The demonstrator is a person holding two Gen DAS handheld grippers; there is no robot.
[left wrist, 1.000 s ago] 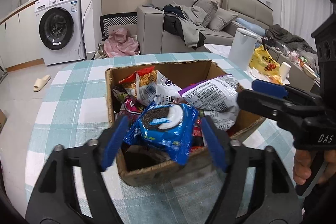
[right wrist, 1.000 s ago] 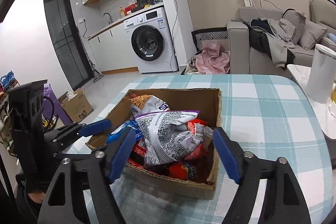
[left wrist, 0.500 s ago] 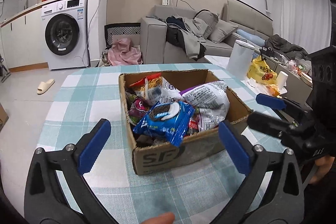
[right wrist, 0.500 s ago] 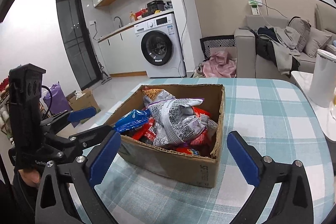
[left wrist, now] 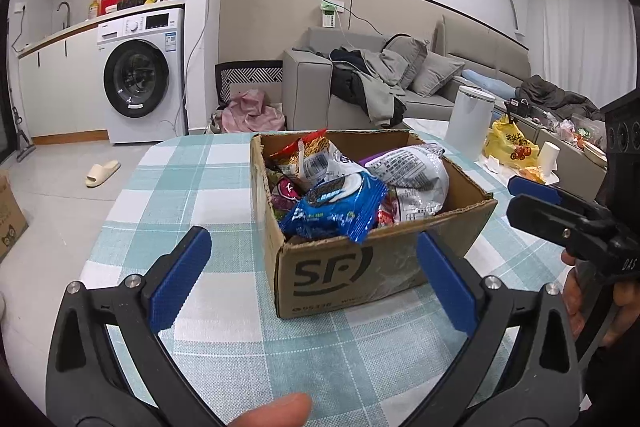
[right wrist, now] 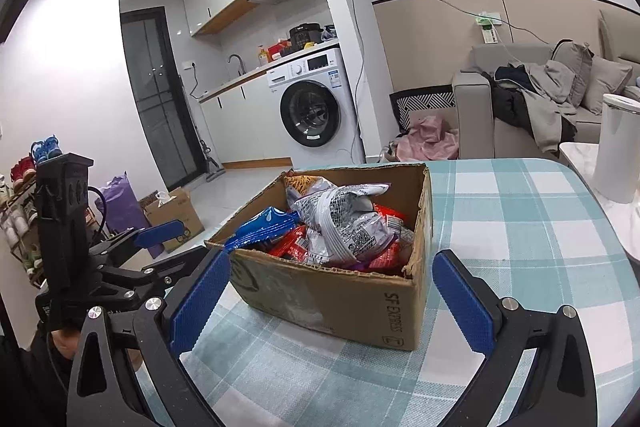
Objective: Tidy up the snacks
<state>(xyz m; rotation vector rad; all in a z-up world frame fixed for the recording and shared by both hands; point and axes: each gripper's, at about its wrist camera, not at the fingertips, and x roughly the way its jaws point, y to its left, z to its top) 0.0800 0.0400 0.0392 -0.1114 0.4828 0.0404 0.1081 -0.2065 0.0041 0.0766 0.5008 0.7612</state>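
- Nearest, the left claw [left wrist: 312, 281] stands wide with nothing between its blue pads; the right claw [right wrist: 332, 301] is equally wide and empty.
- Just beyond both, a cardboard box [left wrist: 360, 267] sits on the counter [left wrist: 192, 187] with its checked cloth, near the claws but untouched.
- Inside the box lie the snacks: a blue cookie packet [left wrist: 336, 207] at the near edge, a silver-grey bag [right wrist: 340, 223] on top, red packets beneath.
- Farther off stand a washing machine [left wrist: 140, 83] and a grey sofa [left wrist: 400, 83].
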